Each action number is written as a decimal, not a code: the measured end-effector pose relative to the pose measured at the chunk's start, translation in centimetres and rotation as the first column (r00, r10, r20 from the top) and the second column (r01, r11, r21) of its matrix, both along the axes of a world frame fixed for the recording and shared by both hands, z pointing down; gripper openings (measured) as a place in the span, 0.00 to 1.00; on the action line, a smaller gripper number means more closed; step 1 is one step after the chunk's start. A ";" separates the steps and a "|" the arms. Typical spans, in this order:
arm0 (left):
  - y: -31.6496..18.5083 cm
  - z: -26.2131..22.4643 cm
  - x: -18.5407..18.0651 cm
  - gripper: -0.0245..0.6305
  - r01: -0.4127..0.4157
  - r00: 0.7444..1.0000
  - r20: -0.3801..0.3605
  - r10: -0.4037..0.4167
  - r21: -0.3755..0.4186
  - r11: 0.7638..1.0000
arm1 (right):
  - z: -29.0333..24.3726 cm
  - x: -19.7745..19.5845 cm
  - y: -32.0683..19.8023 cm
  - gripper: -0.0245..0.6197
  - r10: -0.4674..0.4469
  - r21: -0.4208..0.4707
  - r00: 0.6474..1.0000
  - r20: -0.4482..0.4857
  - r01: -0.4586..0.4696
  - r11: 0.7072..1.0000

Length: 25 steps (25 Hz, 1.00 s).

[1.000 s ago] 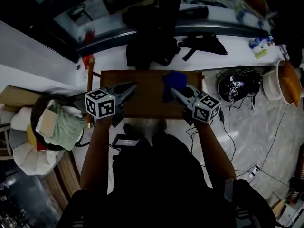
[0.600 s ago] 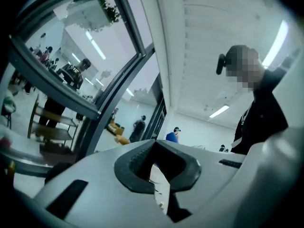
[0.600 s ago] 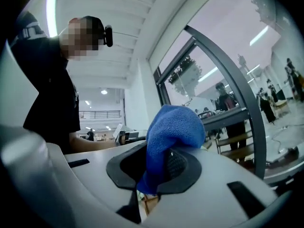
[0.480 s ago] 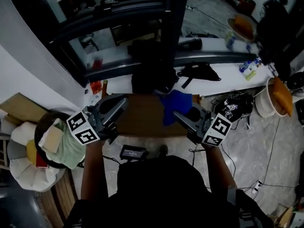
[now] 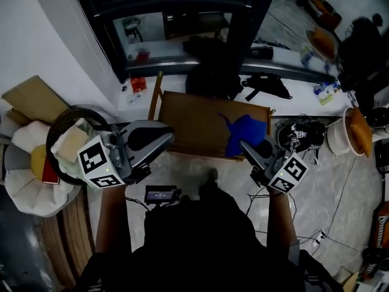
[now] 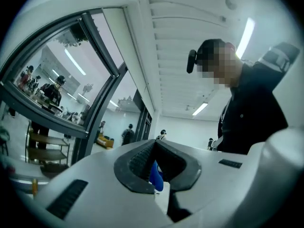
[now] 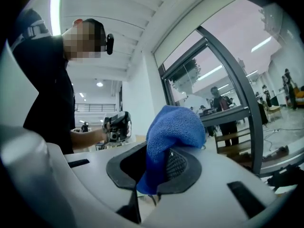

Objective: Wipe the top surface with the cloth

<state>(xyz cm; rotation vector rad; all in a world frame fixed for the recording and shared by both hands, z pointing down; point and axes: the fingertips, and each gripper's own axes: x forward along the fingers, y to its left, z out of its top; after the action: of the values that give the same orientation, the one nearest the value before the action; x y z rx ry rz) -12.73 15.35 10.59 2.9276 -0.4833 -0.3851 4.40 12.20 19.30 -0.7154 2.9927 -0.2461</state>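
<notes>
Wooden table [image 5: 191, 119]: right gripper [image 5: 246, 146] drawn back to edge, jaws clenching cloth [image 5: 246, 132]; left gripper [image 5: 168, 137] closed.

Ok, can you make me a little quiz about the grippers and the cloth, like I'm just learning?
1. True or false: the left gripper holds the cloth.
2. Which colour is the cloth? A red, B blue, C green.
3. Fill in: the right gripper holds the cloth over the brown ____ top.
Key: 1 false, the right gripper's jaws hold it; 2 B; 3 wooden.
</notes>
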 end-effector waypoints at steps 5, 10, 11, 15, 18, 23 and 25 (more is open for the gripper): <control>4.8 3.5 -1.6 0.05 -0.033 0.999 0.007 0.034 -0.073 0.997 | -0.4 -1.9 3.8 0.13 -0.025 -0.046 0.996 0.082 0.029 0.999; 7.4 6.6 -0.5 0.05 -0.039 0.999 -0.008 0.038 -0.160 0.986 | -0.6 -0.2 6.9 0.13 -0.022 -0.042 1.000 0.021 0.023 0.999; 7.7 6.7 0.0 0.05 -0.046 0.999 -0.008 0.045 -0.166 0.985 | -0.6 0.1 7.3 0.13 -0.023 -0.048 1.000 0.013 0.024 0.999; 8.9 6.7 1.9 0.05 -0.054 0.998 0.032 0.060 -0.171 0.984 | -0.2 0.3 8.3 0.13 -0.057 -0.070 0.998 0.016 0.058 0.996; 10.4 7.2 2.9 0.05 -0.025 0.996 0.075 0.038 -0.173 0.985 | -0.3 -0.2 9.4 0.13 -0.113 -0.047 0.994 0.008 0.114 0.992; 12.9 7.8 6.1 0.05 0.010 0.993 0.120 0.014 -0.204 0.979 | -0.4 1.3 12.9 0.13 -0.184 0.007 0.982 -0.052 0.185 0.983; 14.0 7.8 8.2 0.05 0.015 0.990 0.138 0.015 -0.213 0.977 | -0.5 3.2 14.6 0.13 -0.199 0.008 0.979 -0.039 0.200 0.980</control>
<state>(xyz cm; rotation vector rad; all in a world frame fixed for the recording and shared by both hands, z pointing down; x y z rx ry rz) -4.57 29.30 18.38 2.7558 -0.5088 -0.1196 7.56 26.82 18.79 -0.4226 3.1001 -0.2250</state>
